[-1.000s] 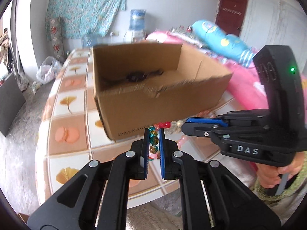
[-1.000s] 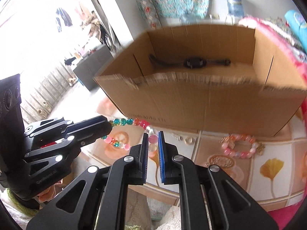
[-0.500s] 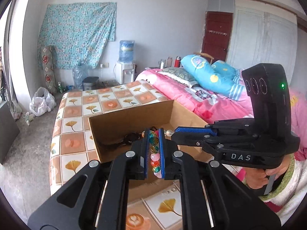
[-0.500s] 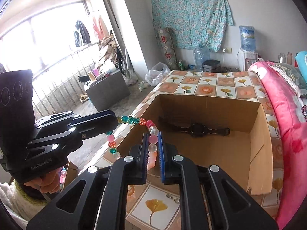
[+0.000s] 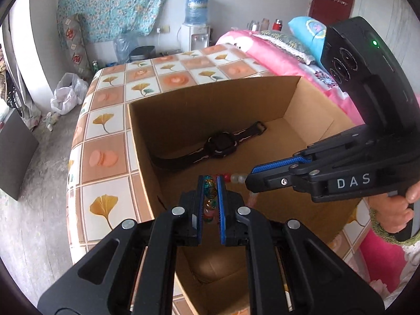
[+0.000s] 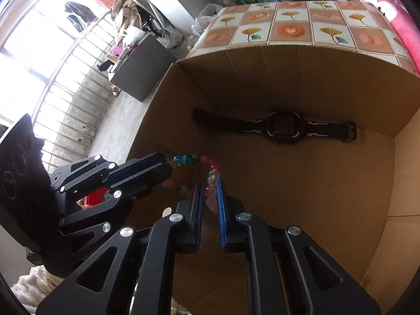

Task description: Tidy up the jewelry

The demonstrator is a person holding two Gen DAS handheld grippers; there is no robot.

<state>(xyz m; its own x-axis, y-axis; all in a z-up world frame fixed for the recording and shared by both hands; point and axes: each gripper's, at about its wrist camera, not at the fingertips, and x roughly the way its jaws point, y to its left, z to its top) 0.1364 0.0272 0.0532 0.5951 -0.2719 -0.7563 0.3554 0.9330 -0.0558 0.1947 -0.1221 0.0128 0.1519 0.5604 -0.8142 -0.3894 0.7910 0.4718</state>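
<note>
both claws [image 5: 210,193] [image 6: 210,193] pinch one bead bracelet [image 6: 213,177]; right view alone shows railing [image 6: 76,99].

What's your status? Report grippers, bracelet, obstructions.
Left gripper and right gripper both shut on the beaded bracelet. Bracelet held over the open cardboard box. Black watch lies inside; nothing blocking.

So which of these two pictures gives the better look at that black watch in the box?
The right wrist view: the watch lies unobstructed, whole strap and face visible. In the left wrist view the watch is smaller and angled, though still fully visible.
</note>
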